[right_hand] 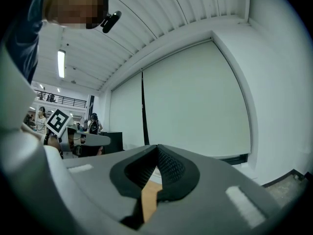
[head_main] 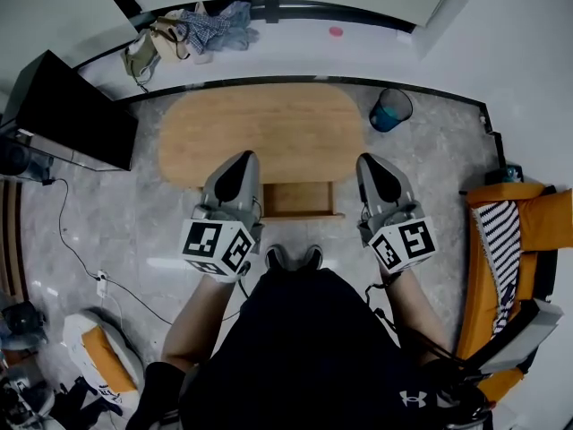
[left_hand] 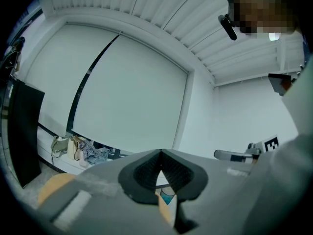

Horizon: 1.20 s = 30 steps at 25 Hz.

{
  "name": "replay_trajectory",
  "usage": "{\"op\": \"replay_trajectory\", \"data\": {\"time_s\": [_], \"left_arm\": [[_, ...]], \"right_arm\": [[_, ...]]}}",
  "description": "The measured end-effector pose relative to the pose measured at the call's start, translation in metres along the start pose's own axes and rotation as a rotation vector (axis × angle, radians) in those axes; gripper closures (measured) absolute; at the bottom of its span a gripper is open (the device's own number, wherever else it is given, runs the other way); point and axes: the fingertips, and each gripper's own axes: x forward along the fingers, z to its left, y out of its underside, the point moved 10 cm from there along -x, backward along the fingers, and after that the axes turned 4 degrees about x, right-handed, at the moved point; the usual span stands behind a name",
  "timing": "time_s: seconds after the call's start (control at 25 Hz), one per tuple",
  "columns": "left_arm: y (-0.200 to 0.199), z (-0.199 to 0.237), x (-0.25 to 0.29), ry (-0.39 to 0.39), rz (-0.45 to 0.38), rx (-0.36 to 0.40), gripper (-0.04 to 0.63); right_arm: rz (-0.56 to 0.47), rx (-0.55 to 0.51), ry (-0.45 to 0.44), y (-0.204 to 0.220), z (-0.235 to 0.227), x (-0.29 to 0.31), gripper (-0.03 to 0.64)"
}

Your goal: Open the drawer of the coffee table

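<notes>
The oval wooden coffee table (head_main: 260, 133) stands in front of me in the head view. Its drawer (head_main: 298, 200) sticks out from the near edge, between my two grippers. My left gripper (head_main: 235, 179) hangs shut above the floor at the drawer's left, holding nothing. My right gripper (head_main: 378, 179) is shut too, empty, at the drawer's right. Both point level, away from me, well above the table. In the left gripper view the jaws (left_hand: 161, 153) meet tip to tip against a white wall. In the right gripper view the jaws (right_hand: 157, 147) also meet, with a strip of table wood below.
A black TV (head_main: 67, 110) stands at the left with cables on the floor. A blue bin (head_main: 390, 109) sits past the table's right end. Bags and clothes (head_main: 188, 30) lie on the far ledge. An orange chair (head_main: 510, 267) stands at the right.
</notes>
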Motion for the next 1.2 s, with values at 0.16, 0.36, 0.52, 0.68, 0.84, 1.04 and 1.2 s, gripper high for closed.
{"op": "replay_trajectory", "data": {"time_s": [0.16,0.36,0.52,0.68,0.84,1.04,1.2], "left_arm": [[-0.001,0.001,-0.002,-0.001,0.000,-0.003,0.594],[0.003,0.002,-0.004,-0.007,0.010,-0.003,0.594],[0.001,0.003,-0.005,-0.010,0.011,-0.002,0.594],[0.001,0.006,-0.005,-0.012,0.011,0.001,0.594],[0.003,0.007,-0.005,-0.012,0.015,0.003,0.594],[0.003,0.006,-0.003,-0.008,0.020,0.004,0.594],[0.004,0.006,-0.001,-0.004,0.022,0.003,0.594]], "right_arm": [[-0.021,-0.011,0.002,-0.009,0.003,0.001,0.615],[-0.037,-0.022,-0.002,-0.015,0.006,0.002,0.615],[-0.042,-0.031,-0.010,-0.018,0.009,0.004,0.615],[-0.043,-0.031,-0.015,-0.018,0.011,0.007,0.615],[-0.042,-0.030,-0.014,-0.016,0.010,0.009,0.615],[-0.034,-0.025,-0.017,-0.015,0.009,0.010,0.615],[-0.030,-0.019,-0.017,-0.013,0.008,0.011,0.615]]}}
